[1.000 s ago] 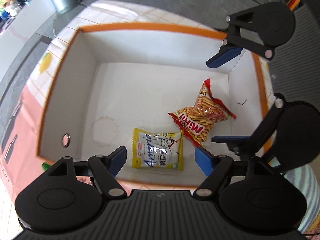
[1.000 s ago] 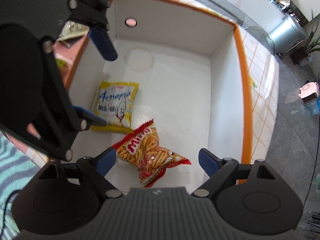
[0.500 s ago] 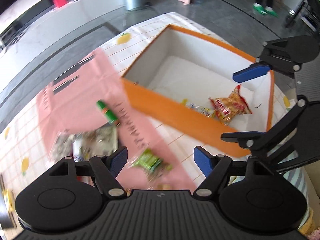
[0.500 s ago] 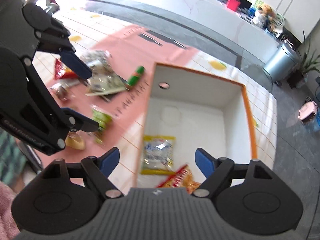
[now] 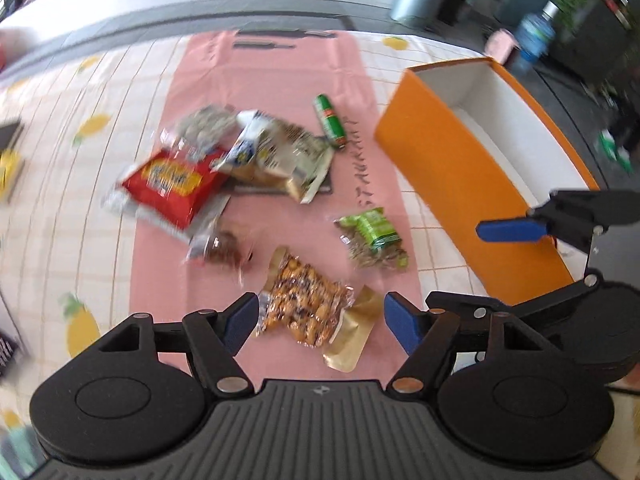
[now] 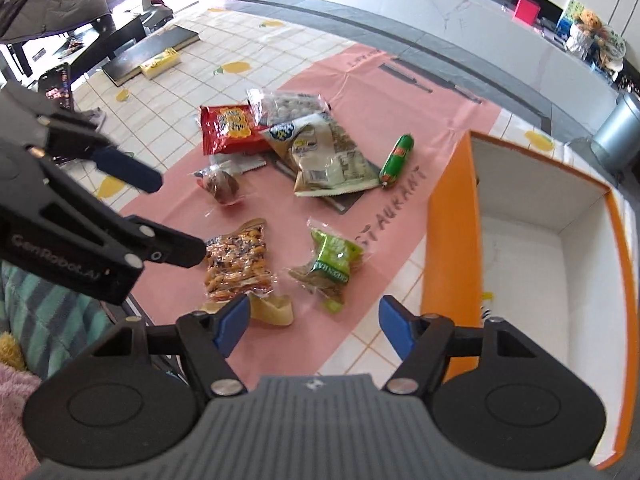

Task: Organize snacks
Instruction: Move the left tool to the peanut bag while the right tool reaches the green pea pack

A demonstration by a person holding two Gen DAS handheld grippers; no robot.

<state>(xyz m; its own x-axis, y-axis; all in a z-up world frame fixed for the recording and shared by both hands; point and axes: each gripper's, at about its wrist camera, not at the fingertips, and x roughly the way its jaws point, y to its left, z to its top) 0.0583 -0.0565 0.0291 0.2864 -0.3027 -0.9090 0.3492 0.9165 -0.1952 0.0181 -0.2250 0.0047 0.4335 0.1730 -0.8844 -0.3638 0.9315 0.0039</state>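
With both tongs spread and pinching nothing, you are between drops, reaching for the next snack. Your left tongs [image 5: 318, 322] have just been closing a little and already straddle the clear nut packet [image 5: 306, 308], its gold tail pointing toward five o'clock; the pads do not press it yet. Your right tongs [image 6: 314, 322] have been narrowing too, and hover over the pink mat [image 6: 360, 92], with the green packet [image 6: 332, 264] just beyond them at twelve o'clock. Farther out, at about eleven o'clock in the right view, lie the dark-filled bag [image 6: 222, 184], the red bag [image 6: 228, 128], the pale crumpled bags [image 6: 320, 152] and, at one o'clock, the green sausage [image 6: 396, 158]. The orange box [image 6: 450, 216] stands at two to three o'clock on the table [image 6: 224, 40].

Next, I judge, you should sink each pair onto its packet, pinch the crinkly film near its middle, then lift and swing right over the orange wall.
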